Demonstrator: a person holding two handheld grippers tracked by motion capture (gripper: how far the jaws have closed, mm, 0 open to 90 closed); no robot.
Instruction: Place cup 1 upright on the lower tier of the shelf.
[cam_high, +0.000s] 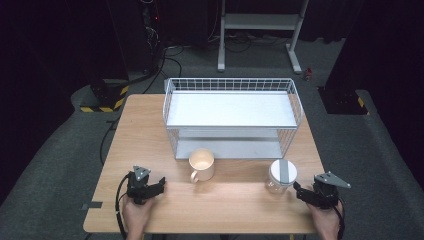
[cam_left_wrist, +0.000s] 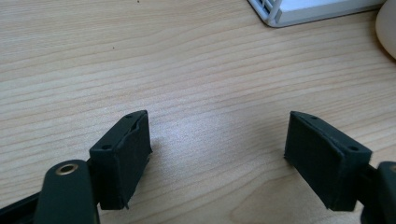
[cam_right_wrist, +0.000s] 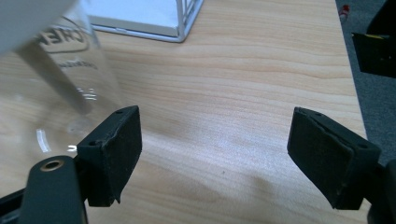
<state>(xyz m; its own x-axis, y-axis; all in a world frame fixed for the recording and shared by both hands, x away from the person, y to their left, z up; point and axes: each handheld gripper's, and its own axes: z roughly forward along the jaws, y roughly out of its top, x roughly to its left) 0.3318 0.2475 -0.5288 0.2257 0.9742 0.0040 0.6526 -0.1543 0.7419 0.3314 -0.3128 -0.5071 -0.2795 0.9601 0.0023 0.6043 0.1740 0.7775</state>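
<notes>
A cream mug (cam_high: 202, 165) stands on the wooden table (cam_high: 150, 130) in front of a white wire shelf rack (cam_high: 231, 117). To its right stands a clear glass jar (cam_high: 281, 176) with a white and grey lid. My left gripper (cam_high: 150, 187) rests near the front left edge, open, with bare wood between its jaws (cam_left_wrist: 217, 154); the mug's edge (cam_left_wrist: 386, 28) shows at the far right of the left gripper view. My right gripper (cam_high: 310, 194) sits at the front right, open (cam_right_wrist: 215, 158), with the jar (cam_right_wrist: 51, 93) just left of its left jaw.
The rack (cam_left_wrist: 308, 9) has two tiers and stands at the table's back centre; its corner (cam_right_wrist: 154, 21) appears in the right gripper view. Grey floor, black equipment and a white frame (cam_high: 260, 30) lie beyond the table. Its right edge (cam_right_wrist: 350, 70) is close to my right gripper.
</notes>
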